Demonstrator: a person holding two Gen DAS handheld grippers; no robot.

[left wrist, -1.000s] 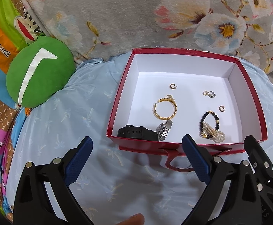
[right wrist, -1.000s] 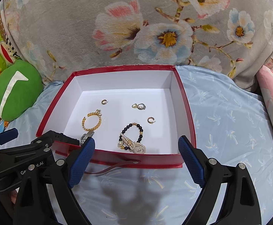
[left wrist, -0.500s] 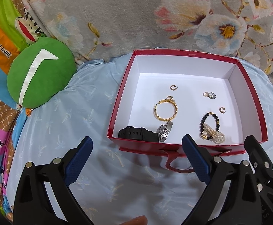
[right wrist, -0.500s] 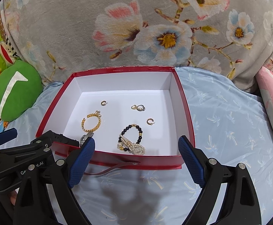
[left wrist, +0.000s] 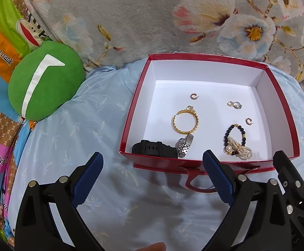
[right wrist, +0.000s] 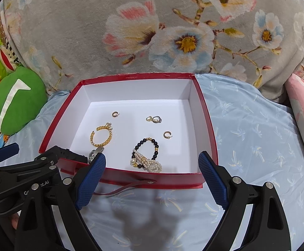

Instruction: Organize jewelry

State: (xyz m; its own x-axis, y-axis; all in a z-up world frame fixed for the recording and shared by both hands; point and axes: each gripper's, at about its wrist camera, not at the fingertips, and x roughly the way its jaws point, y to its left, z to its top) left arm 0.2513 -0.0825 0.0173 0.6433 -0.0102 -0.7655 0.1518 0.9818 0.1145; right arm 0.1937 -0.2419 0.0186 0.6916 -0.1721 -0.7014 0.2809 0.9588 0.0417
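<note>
Left wrist view: left gripper (left wrist: 152, 173) spread wide, nothing between the pads, poised over the blue sheet (left wrist: 72, 146) just short of the red box (left wrist: 212, 163). Inside the box lie a gold bracelet (left wrist: 185, 121), black watch (left wrist: 154, 149), silver watch (left wrist: 184, 144), bead-and-pearl bracelets (left wrist: 236, 142) and small earrings (left wrist: 234, 104). Right gripper (right wrist: 152, 177) likewise spread, empty, near the box's front wall.
</note>
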